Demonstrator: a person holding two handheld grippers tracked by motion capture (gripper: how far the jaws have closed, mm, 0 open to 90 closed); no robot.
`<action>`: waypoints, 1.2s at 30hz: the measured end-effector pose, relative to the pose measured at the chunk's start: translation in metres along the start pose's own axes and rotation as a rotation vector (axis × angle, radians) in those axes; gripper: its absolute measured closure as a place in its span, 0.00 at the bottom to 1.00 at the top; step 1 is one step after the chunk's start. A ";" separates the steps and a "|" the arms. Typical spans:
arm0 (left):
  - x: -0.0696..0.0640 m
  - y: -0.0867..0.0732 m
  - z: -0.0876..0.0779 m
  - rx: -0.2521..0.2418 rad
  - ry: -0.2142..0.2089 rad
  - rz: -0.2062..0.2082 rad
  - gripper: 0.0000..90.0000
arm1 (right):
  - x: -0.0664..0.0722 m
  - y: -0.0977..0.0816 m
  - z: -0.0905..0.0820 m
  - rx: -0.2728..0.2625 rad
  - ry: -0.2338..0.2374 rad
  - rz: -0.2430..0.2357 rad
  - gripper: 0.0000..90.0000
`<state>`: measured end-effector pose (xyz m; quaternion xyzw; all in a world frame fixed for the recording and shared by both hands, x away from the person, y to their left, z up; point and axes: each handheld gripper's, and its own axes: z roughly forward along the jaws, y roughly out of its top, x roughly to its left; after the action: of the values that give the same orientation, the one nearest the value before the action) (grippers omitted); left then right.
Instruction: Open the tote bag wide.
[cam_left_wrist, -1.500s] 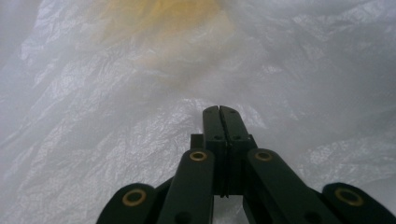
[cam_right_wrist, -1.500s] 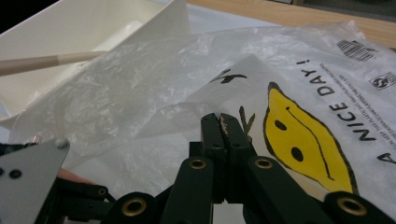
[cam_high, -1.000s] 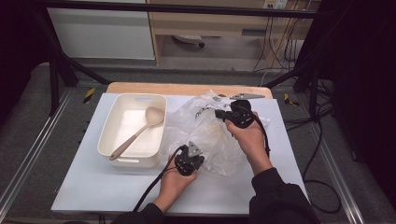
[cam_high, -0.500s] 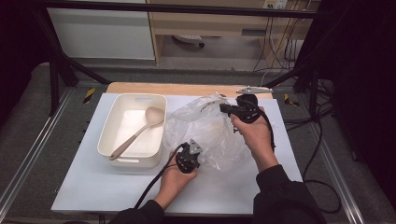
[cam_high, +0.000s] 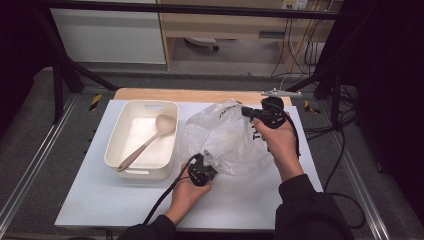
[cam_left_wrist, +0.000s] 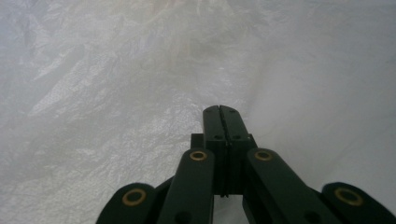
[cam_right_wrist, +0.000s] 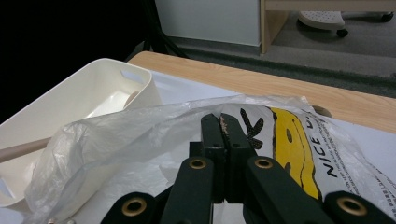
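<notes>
a clear plastic bag is shown spread at the middle of the white table, right of the white bin holding a spoon. its near edge is pinched in the closed left gripper and its far rim in the closed right gripper. the mouth is judged mid-opening; next, the rims should be drawn apart without tearing.

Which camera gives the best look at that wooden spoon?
The high view: the whole spoon lies slanted inside the white tub. The right gripper view catches just a bit of handle at its left edge; the left gripper view faces plastic bag.
</notes>
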<state>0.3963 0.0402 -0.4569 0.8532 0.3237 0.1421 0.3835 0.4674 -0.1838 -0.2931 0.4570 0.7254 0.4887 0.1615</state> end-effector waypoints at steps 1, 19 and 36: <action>0.000 0.000 0.000 -0.001 0.001 -0.001 1.00 | -0.002 0.002 -0.001 -0.001 -0.003 -0.004 1.00; 0.002 -0.001 -0.002 -0.008 0.003 -0.003 1.00 | -0.001 0.001 0.010 0.031 0.014 0.003 1.00; -0.005 0.020 -0.085 -0.101 -0.076 0.021 1.00 | 0.008 -0.017 0.023 0.082 0.024 -0.025 1.00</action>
<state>0.3594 0.0753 -0.3855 0.8407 0.2925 0.1299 0.4368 0.4702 -0.1660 -0.3169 0.4483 0.7524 0.4618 0.1401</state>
